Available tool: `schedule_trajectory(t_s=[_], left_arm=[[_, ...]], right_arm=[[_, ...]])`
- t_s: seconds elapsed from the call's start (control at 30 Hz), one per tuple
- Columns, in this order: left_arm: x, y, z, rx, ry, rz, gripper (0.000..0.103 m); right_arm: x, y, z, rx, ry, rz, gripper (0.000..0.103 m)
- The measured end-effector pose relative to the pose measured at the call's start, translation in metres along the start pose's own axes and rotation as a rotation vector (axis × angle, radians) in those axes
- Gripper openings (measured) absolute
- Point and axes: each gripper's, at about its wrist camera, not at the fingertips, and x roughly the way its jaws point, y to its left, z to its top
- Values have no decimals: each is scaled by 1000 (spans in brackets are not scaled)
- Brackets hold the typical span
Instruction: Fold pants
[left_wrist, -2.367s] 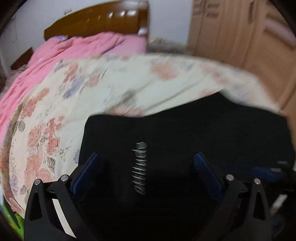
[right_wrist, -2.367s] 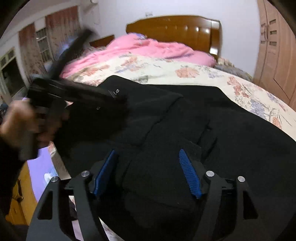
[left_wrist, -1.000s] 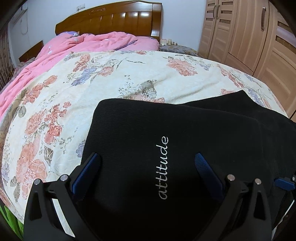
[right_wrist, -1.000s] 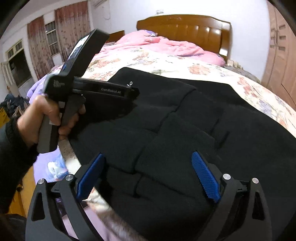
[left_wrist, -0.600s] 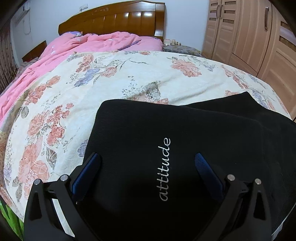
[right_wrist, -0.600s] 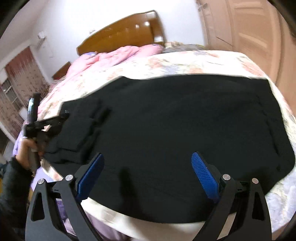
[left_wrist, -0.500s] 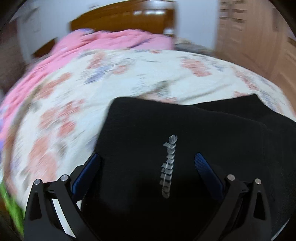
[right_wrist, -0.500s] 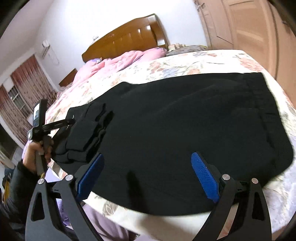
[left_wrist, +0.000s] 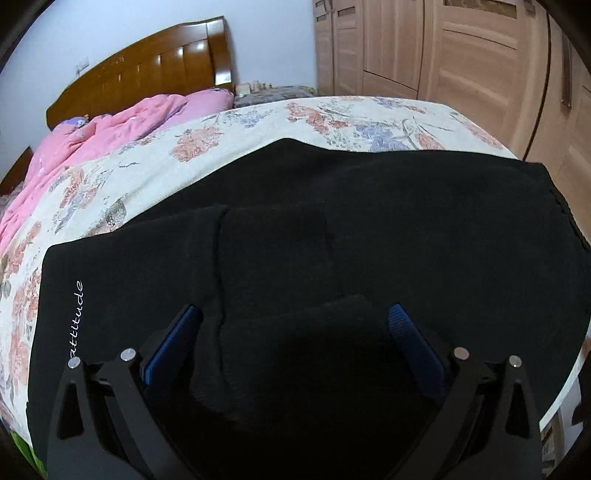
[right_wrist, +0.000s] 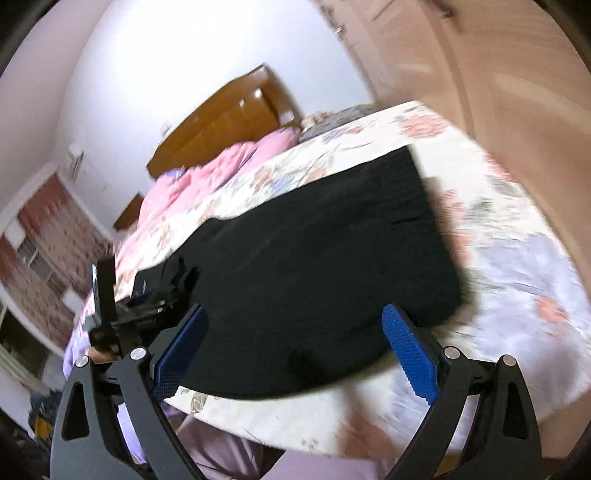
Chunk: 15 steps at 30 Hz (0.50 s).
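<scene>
Black pants (left_wrist: 388, 229) spread lengthwise across floral bedspread (left_wrist: 229, 147), one end already doubled over. Left gripper (left_wrist: 293, 332) low over that folded end, jaws wide, empty. Right gripper (right_wrist: 293, 336) hovering near far end, jaws wide. Next, likely: pinching far end and carrying it over.

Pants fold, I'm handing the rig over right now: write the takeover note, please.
Left hand-held gripper: open, holding nothing, low over the folded-over end of the black pants.
Right hand-held gripper: open, holding nothing, above the bed's near edge; its view is blurred.
Pants: spread across the floral bedspread, one end already doubled over near the "attitude" lettering, the other end still flat toward the wardrobe.
Done: first fold at one end.
Left: probably bring the flat end over and square up the stack.
</scene>
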Motion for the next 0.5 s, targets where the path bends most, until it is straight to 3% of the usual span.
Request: schedule_trajectory(t_s=[0.17,0.23,0.5], left_arm=[[1,4,-4,7,-19,-9,102],[0,3,-5,7,-25,-5,102],[-1,5,-5,8,-25,-8,102]], right_arm=[[-12,-19,-17,83,51,16,92],[-5,-22,-22,95,74,-19,92],[39,-19,-6,194,131,-5,94]])
